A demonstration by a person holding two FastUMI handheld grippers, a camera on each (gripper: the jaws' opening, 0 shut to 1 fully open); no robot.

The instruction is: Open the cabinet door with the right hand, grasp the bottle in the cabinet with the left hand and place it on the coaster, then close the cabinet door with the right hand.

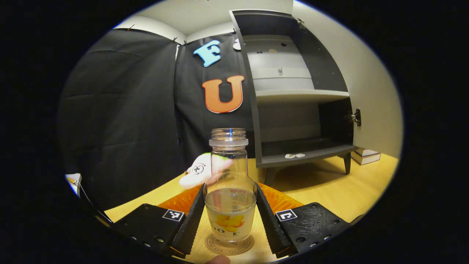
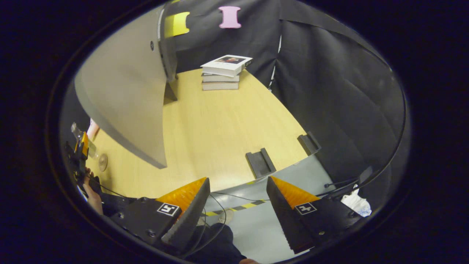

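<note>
A: Where's the bottle (image 1: 229, 190)?

B: Upright on the coaster (image 1: 229, 246), in front of the cabinet (image 1: 293, 91). Left gripper (image 1: 229, 220) brackets it, fingers (image 1: 190, 220) at the glass both sides. Grasping or just let go? Can't tell.

A: Why upright?

B: No cap, liquid inside. Tilt = spill, prob.

A: Right gripper (image 2: 238, 209)?

B: Released, jaws wide, nothing between. It sits near the cabinet door (image 2: 124, 95), which hangs open; prob waiting to close it.

Clear glossy glass bottle (image 1: 229, 190); smooth pale wood-grain table (image 2: 220, 124); matt dark cabinet (image 1: 293, 91) with smooth shelves.
</note>
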